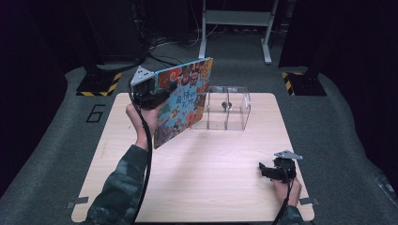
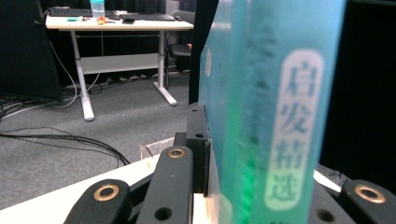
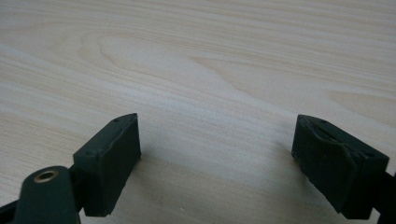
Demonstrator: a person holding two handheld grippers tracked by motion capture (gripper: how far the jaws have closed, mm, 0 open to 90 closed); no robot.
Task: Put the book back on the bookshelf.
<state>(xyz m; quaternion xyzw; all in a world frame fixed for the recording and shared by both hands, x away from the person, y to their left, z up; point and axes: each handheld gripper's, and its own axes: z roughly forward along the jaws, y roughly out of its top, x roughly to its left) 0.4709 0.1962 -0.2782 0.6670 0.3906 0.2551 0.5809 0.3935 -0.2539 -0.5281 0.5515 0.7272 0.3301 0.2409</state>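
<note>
Right claw [image 1: 274, 171] rests low on the near right of the wooden counter [image 1: 211, 187], its jaws spread wide with nothing between them. Left claw [image 1: 162, 93] is clamped on the edge of a colourful picture book [image 1: 185, 101], held upright and tilted above the counter's far left. Book's far edge sits just beside a clear plastic box [image 1: 230, 110].

The person's left forearm, in a camouflage sleeve, reaches forward from the bottom edge, hand raised above the surface [image 1: 234, 164]. The left gripper [image 1: 162, 93] in it has its jaws clamped on the edge of a book [image 1: 185, 101]. The right gripper [image 1: 267, 169] sits low near the surface's right edge, jaws spread wide apart with nothing between them.
</note>
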